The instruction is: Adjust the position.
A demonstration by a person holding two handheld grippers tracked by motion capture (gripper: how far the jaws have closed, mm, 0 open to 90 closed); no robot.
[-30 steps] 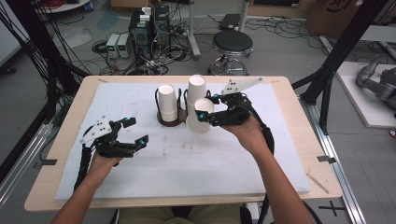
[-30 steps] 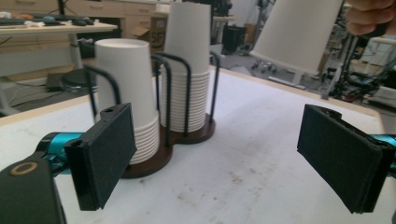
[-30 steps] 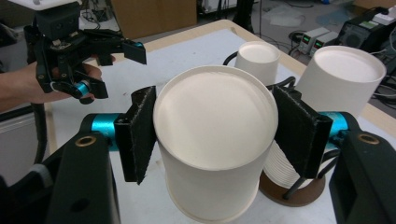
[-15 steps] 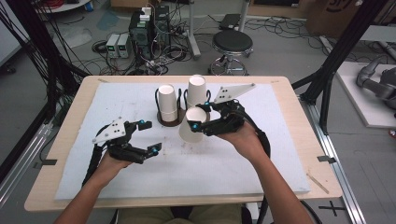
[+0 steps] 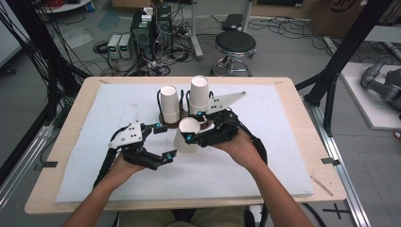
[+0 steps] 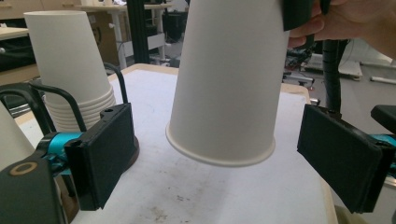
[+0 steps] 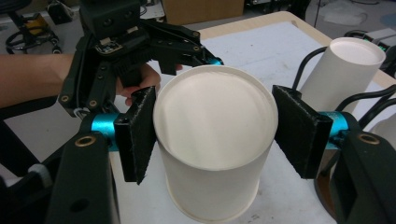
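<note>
While the right gripper carries a white paper cup upside down above the white mat, near the middle of the table, its jaws press the closed end of the cup from both sides. In the right gripper view the pads touch the wall at 3 and 9 o'clock.

The left gripper waits just at 8 o'clock from the cup, jaws spread wide with nothing between the pads. In the left gripper view the open rim hangs between its two pads, apart from both.

At 12 o'clock from the cup, two stacks of cups stand in a dark holder.

I judge the cup very light, thin and easy to crush; the rolled rim is stiffer, so a soft hold near the rim or base seems best.
</note>
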